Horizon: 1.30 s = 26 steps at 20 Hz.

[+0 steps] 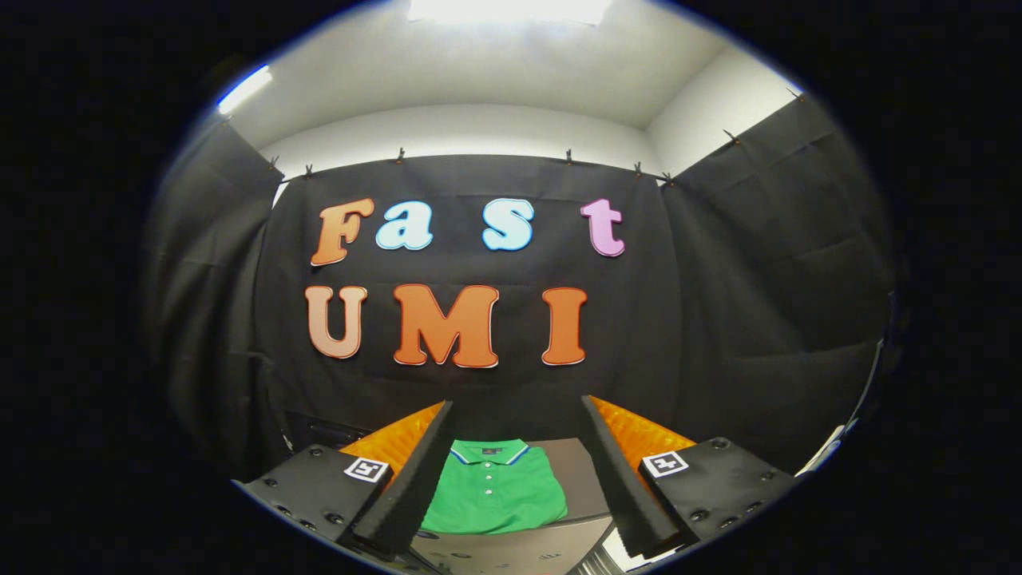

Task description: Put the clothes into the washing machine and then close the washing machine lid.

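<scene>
Hovering over a folded green shirt (493, 489)
The hand-held gripper (519, 479) has its fingers wide apart, and the shirt lies on a grey surface (576, 471) between them

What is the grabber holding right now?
Nothing. The gripper is open, its jaws spread wide apart. The folded green polo shirt lies on a grey surface ahead, seen between them, and neither touches it.
</scene>
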Tool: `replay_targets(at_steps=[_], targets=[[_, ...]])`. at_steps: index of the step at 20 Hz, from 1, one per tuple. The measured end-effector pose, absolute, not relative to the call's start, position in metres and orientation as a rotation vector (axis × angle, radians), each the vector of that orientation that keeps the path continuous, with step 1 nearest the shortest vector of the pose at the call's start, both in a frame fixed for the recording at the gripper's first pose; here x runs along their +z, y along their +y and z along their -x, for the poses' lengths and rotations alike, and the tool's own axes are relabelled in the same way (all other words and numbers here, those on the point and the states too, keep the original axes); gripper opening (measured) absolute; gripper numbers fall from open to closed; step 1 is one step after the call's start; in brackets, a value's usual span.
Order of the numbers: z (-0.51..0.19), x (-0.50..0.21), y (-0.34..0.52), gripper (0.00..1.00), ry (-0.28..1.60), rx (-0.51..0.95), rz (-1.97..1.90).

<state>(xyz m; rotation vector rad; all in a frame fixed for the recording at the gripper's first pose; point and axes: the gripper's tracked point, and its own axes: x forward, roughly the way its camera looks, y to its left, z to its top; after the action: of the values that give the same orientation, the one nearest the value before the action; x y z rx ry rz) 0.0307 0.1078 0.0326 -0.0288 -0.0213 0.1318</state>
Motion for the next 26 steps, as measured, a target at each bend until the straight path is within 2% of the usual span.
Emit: replay_targets(at_steps=[6,10,14,19,22,26], targets=[[-0.099,0.037,0.146,0.98,0.081,0.231,0.094],[-0.162,0.002,0.175,0.98,0.237,0.293,0.125],[-0.206,-0.079,0.195,0.99,0.557,0.332,0.074],[-0.214,-0.177,0.190,0.99,0.958,0.334,0.108],[-0.210,-0.213,0.189,1.00,1.145,0.319,0.094],[-0.210,-0.247,0.176,1.00,1.298,0.273,0.114]])
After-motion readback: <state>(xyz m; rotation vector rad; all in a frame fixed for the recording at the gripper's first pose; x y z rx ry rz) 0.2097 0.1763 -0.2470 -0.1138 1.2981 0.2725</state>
